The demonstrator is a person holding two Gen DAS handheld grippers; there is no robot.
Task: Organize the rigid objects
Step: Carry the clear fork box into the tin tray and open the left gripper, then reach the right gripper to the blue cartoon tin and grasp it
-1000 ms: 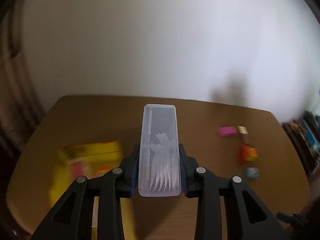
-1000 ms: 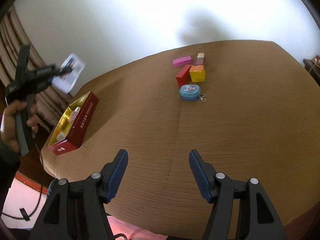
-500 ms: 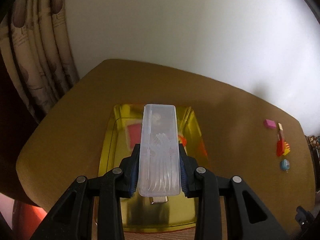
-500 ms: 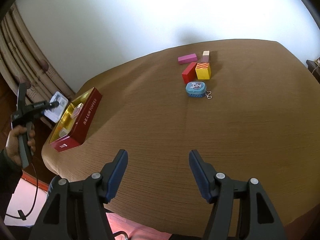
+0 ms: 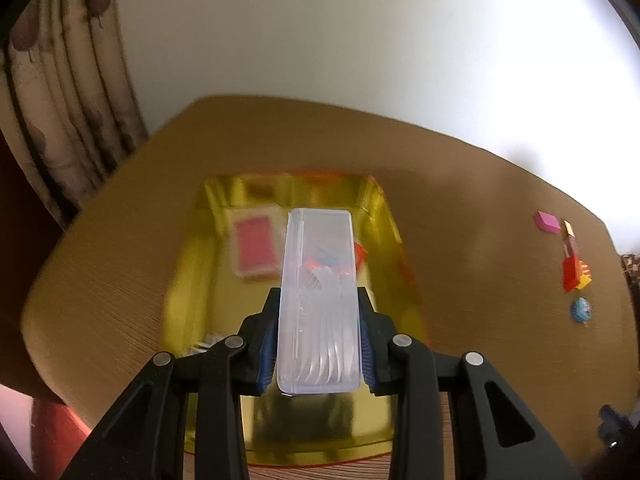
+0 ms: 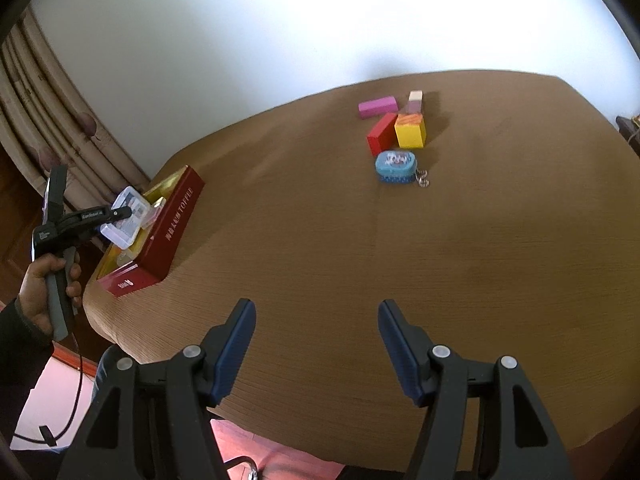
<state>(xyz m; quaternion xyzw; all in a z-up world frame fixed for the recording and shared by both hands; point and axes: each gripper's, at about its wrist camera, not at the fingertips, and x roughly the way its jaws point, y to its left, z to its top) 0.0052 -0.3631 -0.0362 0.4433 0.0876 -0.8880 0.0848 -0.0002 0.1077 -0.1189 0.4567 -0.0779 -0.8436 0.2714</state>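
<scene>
Tin's (image 5: 384, 216) contents — blurred, partly hidden behind the clear case (image 5: 318, 300)

case (image 5: 318, 300): clear plastic | tin (image 5: 384, 216): glossy gold | table (image 6: 480, 260): ribbed matt

A clear plastic case (image 5: 318, 304), apparently holding floss picks, hung tilted above an open red tin (image 6: 176, 220); coloured blocks (image 6: 408, 130) lay at two o'clock.
</scene>
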